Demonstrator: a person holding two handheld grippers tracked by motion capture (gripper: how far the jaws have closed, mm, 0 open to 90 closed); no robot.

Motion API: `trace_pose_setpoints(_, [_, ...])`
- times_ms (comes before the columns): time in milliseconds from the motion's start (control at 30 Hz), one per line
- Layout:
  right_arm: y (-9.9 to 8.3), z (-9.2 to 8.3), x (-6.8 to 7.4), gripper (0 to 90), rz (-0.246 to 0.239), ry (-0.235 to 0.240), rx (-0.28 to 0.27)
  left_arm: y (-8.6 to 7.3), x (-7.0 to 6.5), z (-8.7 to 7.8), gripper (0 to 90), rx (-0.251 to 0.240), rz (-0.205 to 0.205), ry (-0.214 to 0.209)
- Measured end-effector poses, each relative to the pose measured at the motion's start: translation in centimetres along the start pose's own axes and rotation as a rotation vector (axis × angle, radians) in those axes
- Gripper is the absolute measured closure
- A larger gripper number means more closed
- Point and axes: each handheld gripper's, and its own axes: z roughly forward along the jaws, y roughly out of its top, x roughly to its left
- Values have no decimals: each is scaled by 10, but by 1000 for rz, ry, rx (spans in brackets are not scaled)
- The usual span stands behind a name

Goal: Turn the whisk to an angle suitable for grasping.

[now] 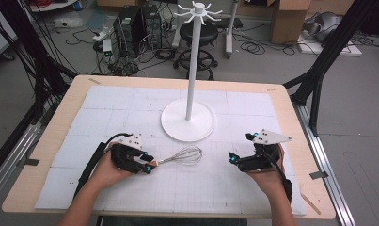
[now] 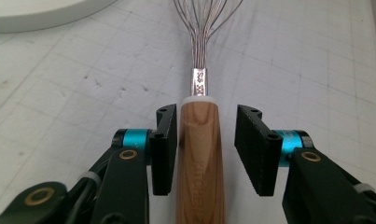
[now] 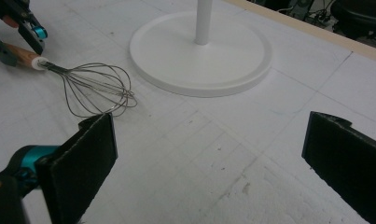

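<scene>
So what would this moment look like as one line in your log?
left gripper: open around whisk handle | whisk: flat on mat | right gripper: open, empty | stand: unused

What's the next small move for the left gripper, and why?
Probably close the left gripper on the whisk. Its wooden handle lies between the jaws, one jaw about touching it and a gap at the other, so nothing grips it yet. The whisk lies flat on the table beside the stand.

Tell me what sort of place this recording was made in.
Most likely a lab or workshop set up for recording, not a kitchen: computer towers and loose cables lie on the floor, black frame struts flank the table, and cardboard boxes stand behind.
</scene>
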Motion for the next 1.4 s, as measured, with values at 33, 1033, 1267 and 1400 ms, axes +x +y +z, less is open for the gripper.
trace_pose_setpoints(33, [0, 0, 0, 22, 2, 0, -4, -2, 0, -3, 592, -6, -7, 7])
trace_pose_setpoints(1033, [4, -9, -1, 22, 4, -10, -35, 16, -10, 28, 682, 54, 103, -40])
trace_pose_setpoints(1267, [4, -10, -2, 21, 6, -11, -36, 36, -12, 49, 686, 52, 135, -68])
trace_pose_setpoints(1400, [4, -10, -3, 22, 2, -10, -35, 45, -14, 59, 688, 52, 146, -75])
